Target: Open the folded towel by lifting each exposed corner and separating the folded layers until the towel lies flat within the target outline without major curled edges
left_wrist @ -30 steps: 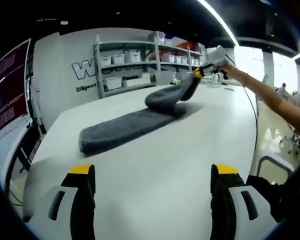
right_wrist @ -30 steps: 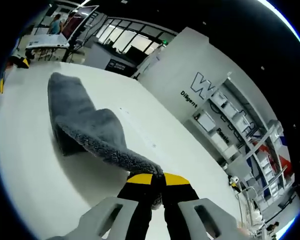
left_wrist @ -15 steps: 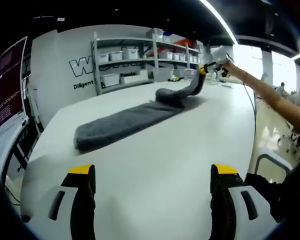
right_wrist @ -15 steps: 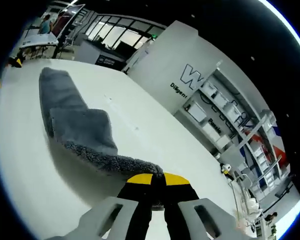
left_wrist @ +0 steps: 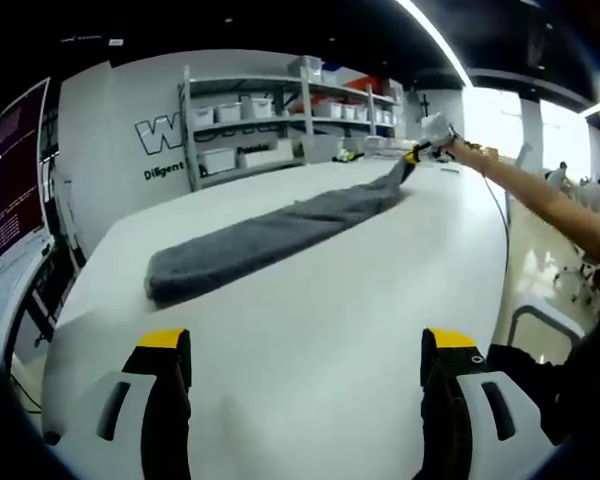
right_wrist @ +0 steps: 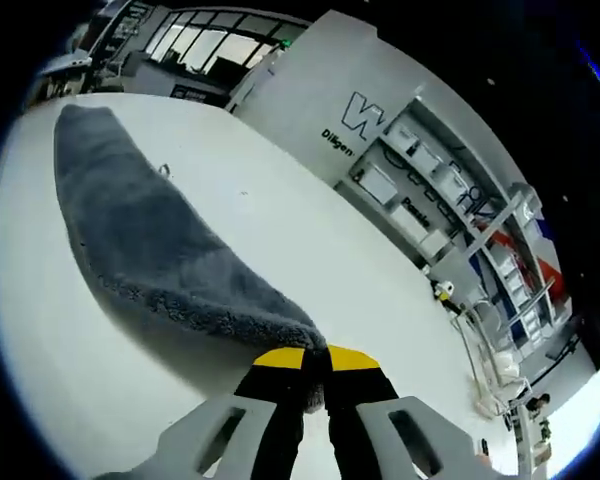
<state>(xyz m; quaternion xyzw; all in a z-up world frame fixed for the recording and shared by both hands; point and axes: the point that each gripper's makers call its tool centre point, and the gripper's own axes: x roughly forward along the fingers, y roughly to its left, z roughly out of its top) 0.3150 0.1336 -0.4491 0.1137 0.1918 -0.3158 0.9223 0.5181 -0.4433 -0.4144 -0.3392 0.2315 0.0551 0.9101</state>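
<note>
Two grippers work one grey towel [left_wrist: 270,236] on a white table [left_wrist: 310,340]. In the left gripper view, the left gripper [left_wrist: 305,350] hangs over bare tabletop with its yellow-tipped jaws spread wide and nothing between them; the towel lies well ahead of it, stretched out as a long narrow strip that runs from ahead and slightly left of the jaws away toward the far right. At that far end the right gripper [left_wrist: 412,157], held out on a person's extended arm [left_wrist: 540,200], has the towel's tip pinched, and the cloth rises slightly off the table there. In the right gripper view, the right gripper [right_wrist: 316,362] has its jaws pressed together on a corner of the towel [right_wrist: 150,240], the fuzzy edge disappearing between the yellow tips just ahead of the camera. From that pinch the towel fans out ahead and to the left of the jaws, lying along the table [right_wrist: 280,240] with its far end rounded and flat on the surface; near the gripper the cloth is raised and casts a shadow beneath it. Beyond the table, ahead of both tools, stands a white wall with dark lettering [left_wrist: 165,135] and metal shelving [left_wrist: 270,115] carrying white bins; the shelving [right_wrist: 460,220] lies ahead and to the right of the right gripper
</note>
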